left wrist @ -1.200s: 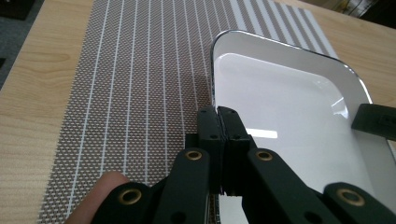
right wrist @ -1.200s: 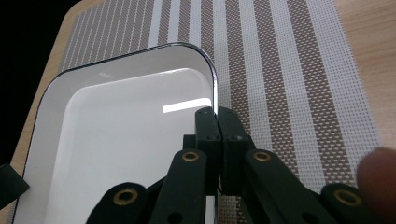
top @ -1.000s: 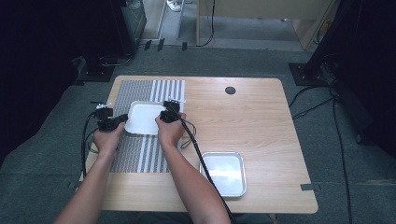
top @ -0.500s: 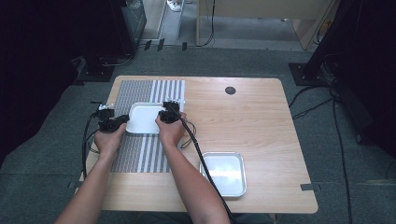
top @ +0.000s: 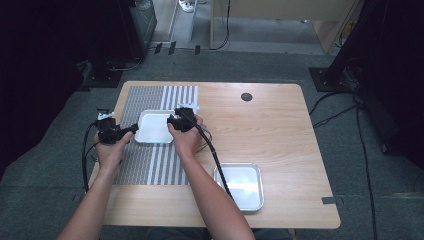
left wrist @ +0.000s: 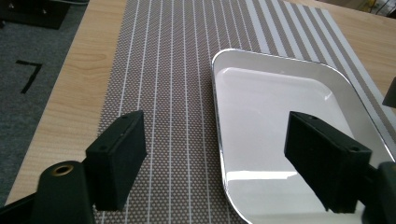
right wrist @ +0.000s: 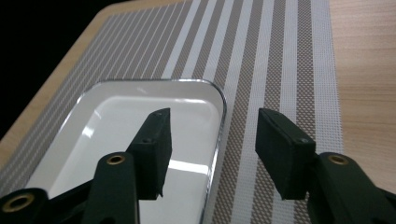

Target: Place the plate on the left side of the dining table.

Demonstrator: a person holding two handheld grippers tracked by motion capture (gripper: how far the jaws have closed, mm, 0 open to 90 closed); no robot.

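Your left gripper sits at the left rim of the white tray on the striped mat, its fingers spread wide astride that rim, one over the mat and one over the tray's floor. Your right gripper is at the tray's right rim, wrist bent down, fingers likewise released and straddling the edge. A second tray lies well apart at the near right of the desk.
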